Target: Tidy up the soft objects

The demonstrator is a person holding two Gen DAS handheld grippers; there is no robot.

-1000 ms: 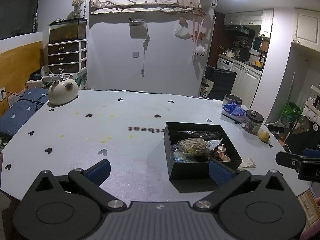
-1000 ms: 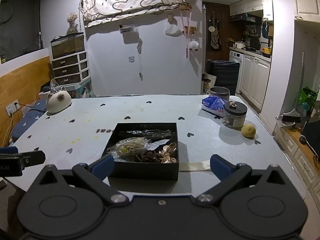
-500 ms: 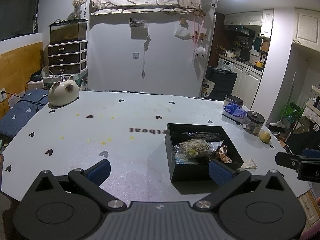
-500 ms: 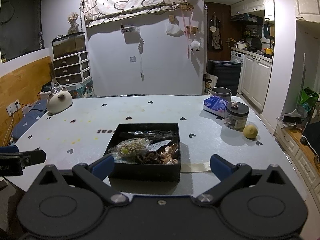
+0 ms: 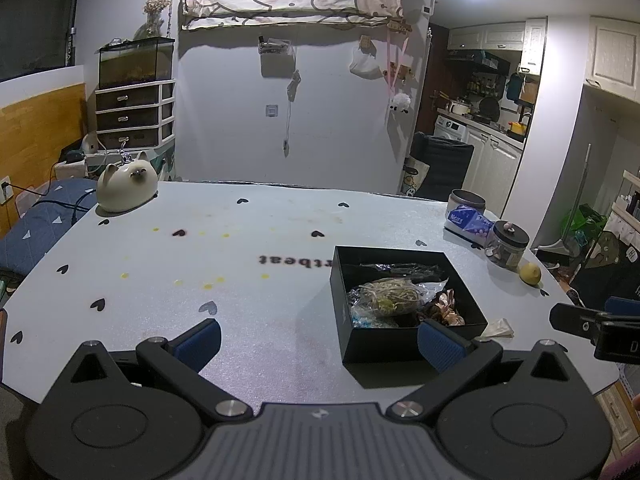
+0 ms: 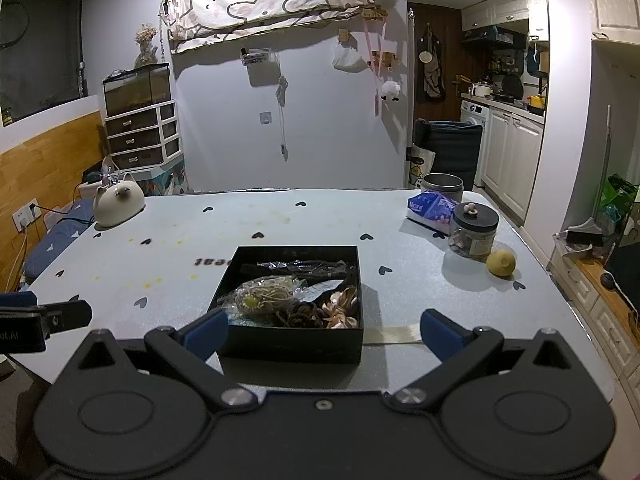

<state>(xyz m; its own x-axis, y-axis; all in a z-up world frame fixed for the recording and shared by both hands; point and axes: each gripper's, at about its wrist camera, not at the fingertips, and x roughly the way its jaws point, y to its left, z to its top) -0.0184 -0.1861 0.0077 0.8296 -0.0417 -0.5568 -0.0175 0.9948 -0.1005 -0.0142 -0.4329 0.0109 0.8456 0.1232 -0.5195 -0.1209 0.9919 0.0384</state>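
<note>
A black open box (image 6: 288, 342) (image 5: 376, 346) stands on the pale table near its front edge. Inside lie a clear bag of tangled pale cords (image 6: 266, 294) (image 5: 386, 296), dark hair ties (image 6: 300, 315), a pink-brown fabric flower (image 6: 339, 308) (image 5: 448, 308) and a dark wrapped item (image 6: 304, 267) at the back. My right gripper (image 6: 322, 330) is open just in front of the box, its blue pads either side. My left gripper (image 5: 318, 340) is open to the left of the box, its right pad (image 5: 438, 344) at the box's front corner. Nothing is held.
A cat-shaped ceramic pot (image 6: 118, 200) sits at the table's far left. At the right stand a metal tin (image 6: 442, 186), a tissue pack (image 6: 430, 208), a dark-lidded jar (image 6: 474, 230) and a yellow lemon-like thing (image 6: 501, 263). A strip of beige tape (image 6: 394, 334) lies by the box.
Both grippers have drifted slightly; the box sits a little lower and nearer in both views. Both stay open and empty.
</note>
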